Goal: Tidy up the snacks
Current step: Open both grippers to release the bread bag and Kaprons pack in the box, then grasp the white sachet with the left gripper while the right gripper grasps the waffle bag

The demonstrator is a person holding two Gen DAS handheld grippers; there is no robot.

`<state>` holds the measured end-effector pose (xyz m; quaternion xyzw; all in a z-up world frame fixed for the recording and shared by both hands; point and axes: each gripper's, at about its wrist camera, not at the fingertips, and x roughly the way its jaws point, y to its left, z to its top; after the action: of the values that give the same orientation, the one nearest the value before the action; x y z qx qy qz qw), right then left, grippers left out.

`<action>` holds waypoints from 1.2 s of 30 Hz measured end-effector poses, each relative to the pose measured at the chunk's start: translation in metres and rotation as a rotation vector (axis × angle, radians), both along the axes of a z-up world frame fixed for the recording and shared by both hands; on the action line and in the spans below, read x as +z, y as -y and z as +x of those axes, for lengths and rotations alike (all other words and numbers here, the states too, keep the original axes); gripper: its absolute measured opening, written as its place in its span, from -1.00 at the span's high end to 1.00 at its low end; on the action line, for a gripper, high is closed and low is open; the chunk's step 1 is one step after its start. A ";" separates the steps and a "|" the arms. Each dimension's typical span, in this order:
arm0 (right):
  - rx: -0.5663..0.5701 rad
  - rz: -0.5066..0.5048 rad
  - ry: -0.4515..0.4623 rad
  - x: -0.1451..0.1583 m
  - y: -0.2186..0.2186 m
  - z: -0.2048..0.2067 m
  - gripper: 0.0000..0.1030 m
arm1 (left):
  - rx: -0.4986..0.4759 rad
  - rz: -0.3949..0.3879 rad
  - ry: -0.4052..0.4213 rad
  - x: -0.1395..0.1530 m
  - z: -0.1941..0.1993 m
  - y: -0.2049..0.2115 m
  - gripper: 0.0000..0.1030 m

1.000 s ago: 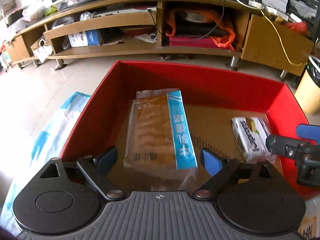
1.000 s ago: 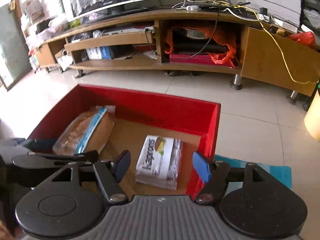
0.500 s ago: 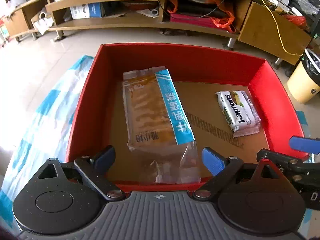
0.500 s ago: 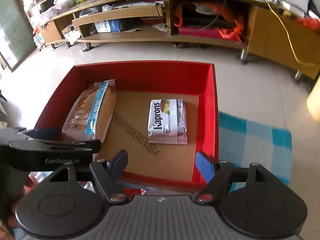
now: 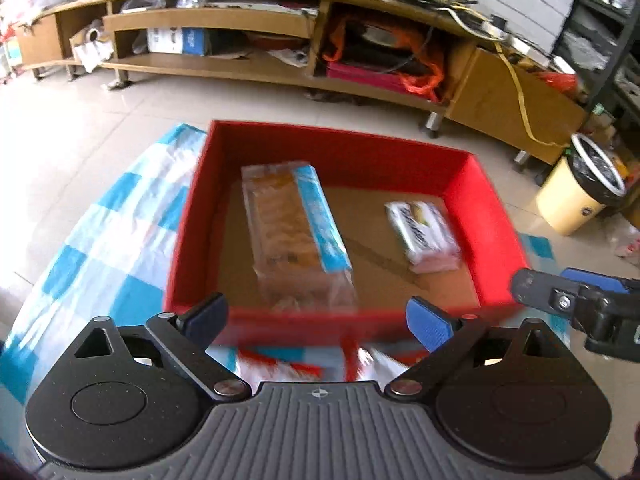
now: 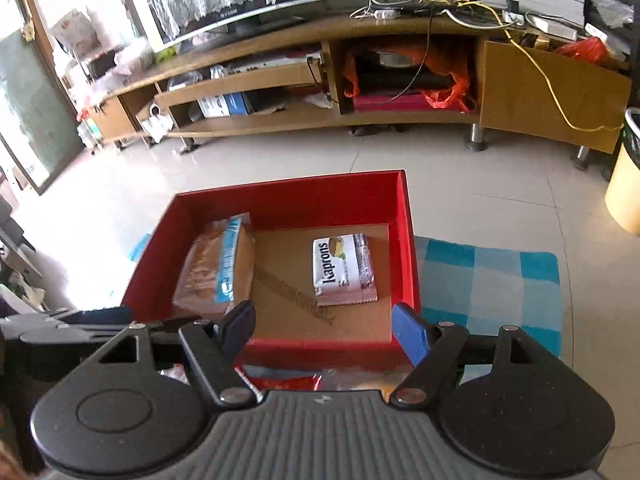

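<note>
Your left gripper (image 5: 316,314) and right gripper (image 6: 322,330) both hover at the near edge of the red box (image 6: 406,240), fingers apart, nothing between them. The right fingers have just been opening. The bread bag (image 5: 294,232) lies inside left, the Kaprons pack (image 6: 344,270) inside right, apart. More wrappers (image 5: 288,366) sit blurred outside the near wall.

The left hand-held gripper (image 5: 316,316) hangs with its jaws apart and nothing between them, over the near wall of a red box (image 5: 492,216). Inside lie 2 packs: a long biscuit pack (image 5: 292,228) at left and a white pack (image 5: 426,232) at right, well apart. A checked cloth (image 5: 104,248) lies under the box.
</note>
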<state>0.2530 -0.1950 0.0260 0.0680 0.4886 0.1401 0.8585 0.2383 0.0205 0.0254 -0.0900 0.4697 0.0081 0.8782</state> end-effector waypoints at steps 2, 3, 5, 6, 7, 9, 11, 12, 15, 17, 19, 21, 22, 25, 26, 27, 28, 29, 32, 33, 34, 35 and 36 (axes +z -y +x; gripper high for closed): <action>-0.004 -0.002 -0.005 0.000 0.001 -0.006 -0.46 | -0.022 -0.023 -0.013 -0.002 -0.012 0.005 -0.91; -0.006 -0.015 -0.014 -0.001 0.003 -0.018 -0.46 | -0.037 -0.027 -0.020 -0.004 -0.018 0.008 -0.91; -0.013 -0.022 -0.021 -0.002 0.008 -0.030 -0.46 | -0.065 -0.016 -0.034 -0.008 -0.030 0.016 -0.91; -0.015 -0.021 -0.030 -0.003 0.011 -0.036 -0.46 | -0.082 -0.005 -0.041 -0.010 -0.036 0.021 -0.91; -0.020 -0.019 -0.033 -0.002 0.014 -0.042 -0.46 | -0.099 0.005 -0.045 -0.013 -0.041 0.026 -0.91; -0.034 -0.010 -0.037 -0.001 0.020 -0.054 -0.46 | -0.126 0.024 -0.057 -0.019 -0.051 0.035 -0.91; -0.042 0.002 -0.039 0.001 0.023 -0.061 -0.46 | -0.138 0.025 -0.075 -0.026 -0.059 0.039 -0.91; -0.052 0.032 -0.043 0.003 0.028 -0.072 -0.46 | -0.146 0.023 -0.086 -0.030 -0.061 0.043 -0.91; -0.049 0.055 -0.047 0.005 0.030 -0.083 -0.46 | -0.168 0.046 -0.110 -0.041 -0.062 0.050 -0.91; -0.034 0.056 -0.046 0.006 0.030 -0.095 -0.46 | -0.181 0.065 -0.118 -0.046 -0.063 0.055 -0.91; -0.030 0.057 -0.049 0.006 0.030 -0.097 -0.47 | -0.191 0.077 -0.126 -0.050 -0.062 0.057 -0.91; -0.029 0.055 -0.056 0.004 0.031 -0.098 -0.47 | -0.184 0.077 -0.142 -0.057 -0.058 0.056 -0.91; -0.029 0.052 -0.060 0.003 0.031 -0.098 -0.47 | -0.177 0.073 -0.154 -0.060 -0.055 0.055 -0.91; -0.029 0.059 -0.079 -0.001 0.032 -0.094 -0.47 | -0.147 0.038 -0.173 -0.066 -0.049 0.051 -0.96; -0.029 0.059 -0.079 -0.001 0.032 -0.094 -0.47 | -0.148 0.041 -0.170 -0.065 -0.048 0.052 -0.96; -0.023 0.061 -0.077 -0.001 0.032 -0.094 -0.47 | -0.155 0.046 -0.172 -0.066 -0.048 0.053 -0.95; -0.011 0.055 -0.076 -0.002 0.029 -0.093 -0.47 | -0.160 0.047 -0.176 -0.067 -0.047 0.054 -0.91; -0.006 0.053 -0.076 -0.002 0.028 -0.093 -0.47 | -0.165 0.039 -0.185 -0.067 -0.047 0.055 -0.85; -0.002 0.053 -0.079 -0.003 0.028 -0.094 -0.46 | -0.167 0.022 -0.195 -0.064 -0.051 0.055 -0.30; -0.002 0.050 -0.080 -0.003 0.029 -0.094 -0.46 | -0.175 0.039 -0.200 -0.062 -0.053 0.056 -0.12; -0.003 0.043 -0.082 -0.003 0.031 -0.096 -0.46 | -0.180 0.040 -0.204 -0.061 -0.055 0.056 -0.11; -0.004 0.043 -0.082 -0.003 0.032 -0.097 -0.46 | -0.180 0.035 -0.206 -0.060 -0.058 0.055 -0.09; -0.004 0.043 -0.082 -0.003 0.032 -0.097 -0.46 | -0.181 0.033 -0.206 -0.058 -0.062 0.054 -0.07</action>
<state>0.1565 -0.2265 0.0231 0.0929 0.5200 0.1459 0.8365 0.1764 -0.0333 -0.0331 -0.0315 0.5634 -0.0541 0.8238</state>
